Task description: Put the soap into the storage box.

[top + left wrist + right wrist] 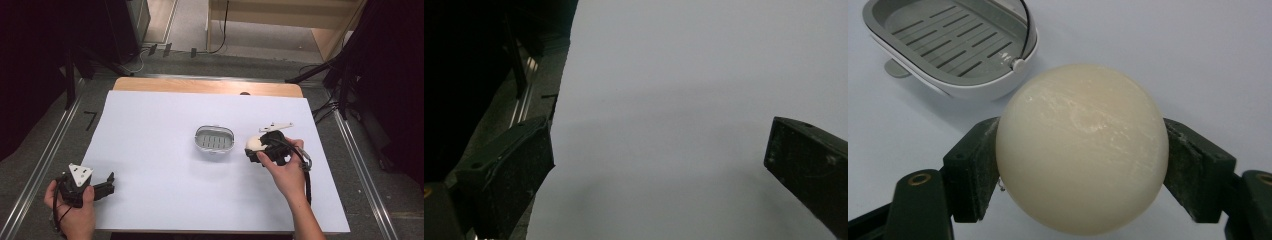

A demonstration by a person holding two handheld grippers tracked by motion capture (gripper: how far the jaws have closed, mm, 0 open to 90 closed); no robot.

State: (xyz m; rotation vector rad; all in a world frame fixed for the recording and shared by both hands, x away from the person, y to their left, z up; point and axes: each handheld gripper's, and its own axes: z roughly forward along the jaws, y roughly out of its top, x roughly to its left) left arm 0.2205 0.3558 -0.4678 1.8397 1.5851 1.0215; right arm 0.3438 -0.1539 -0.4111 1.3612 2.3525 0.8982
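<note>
A round cream-white soap bar (1082,149) sits clamped between the two jaws of my right gripper (1082,165), which is shut on it. In the high view that soap (253,143) shows at the gripper's (257,146) left side, just right of a grey slotted soap dish (214,139). The dish (955,47) is empty and lies up and to the left in the right gripper view. My left gripper (111,184) rests near the table's front left corner, jaws wide apart over bare white surface (674,100), holding nothing.
A white sheet (150,165) covers the wooden table (200,86). Metal rails (45,160) run along both sides on the floor. Black stands and cables (340,85) sit at the far right.
</note>
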